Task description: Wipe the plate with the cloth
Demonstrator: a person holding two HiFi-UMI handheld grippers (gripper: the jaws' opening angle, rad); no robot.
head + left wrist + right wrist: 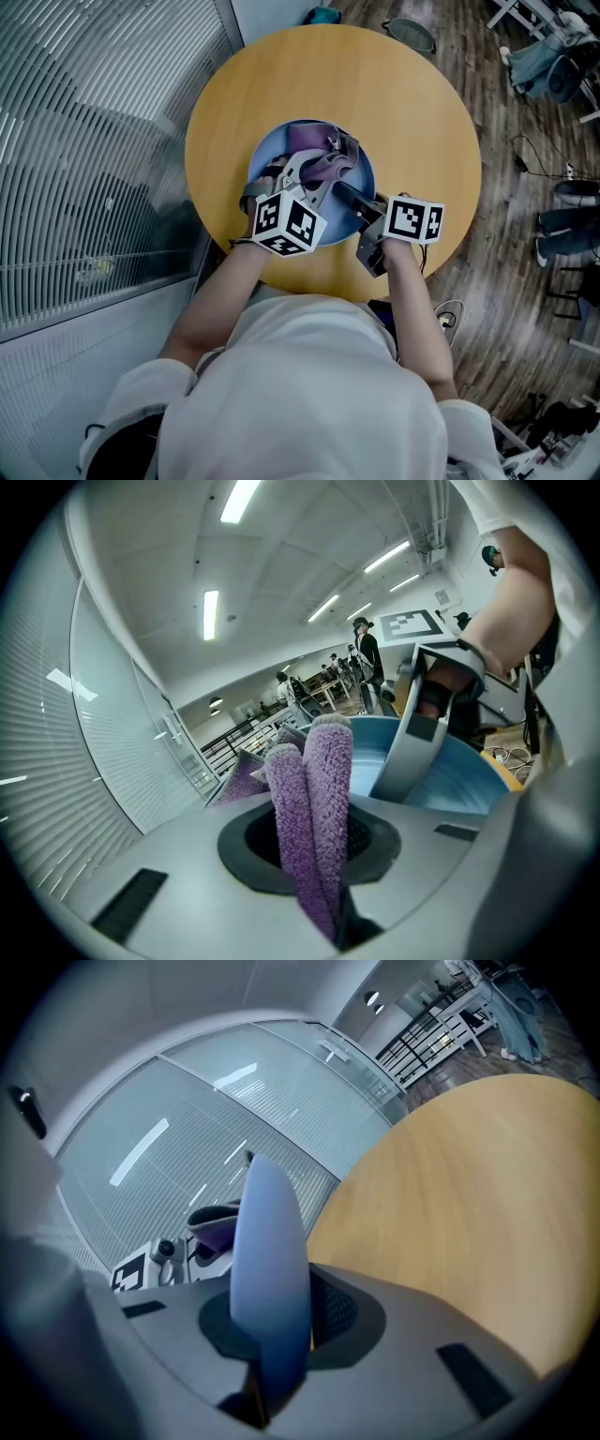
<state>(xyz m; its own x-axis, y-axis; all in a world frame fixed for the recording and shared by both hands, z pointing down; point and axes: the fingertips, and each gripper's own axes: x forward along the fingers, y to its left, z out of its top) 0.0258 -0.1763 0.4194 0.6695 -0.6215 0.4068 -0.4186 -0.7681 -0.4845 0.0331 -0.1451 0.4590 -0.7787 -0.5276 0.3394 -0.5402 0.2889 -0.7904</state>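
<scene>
A blue plate (272, 150) lies on the round wooden table (422, 122) and is held at its near right rim by my right gripper (361, 208). In the right gripper view the plate's rim (269, 1269) stands edge-on between the jaws, which are shut on it. My left gripper (323, 169) is over the plate, shut on a folded purple cloth (314, 141). In the left gripper view the cloth (314, 808) sticks up from the jaws in two thick folds, with the plate (450, 785) behind it and the right gripper (427, 714) at the plate's edge.
The table stands beside a glass wall with blinds (94, 141) at the left. Wooden floor surrounds it, with chairs and cables (562, 187) at the right. Bare tabletop (478, 1176) stretches beyond the plate. People stand far off in the room (366, 653).
</scene>
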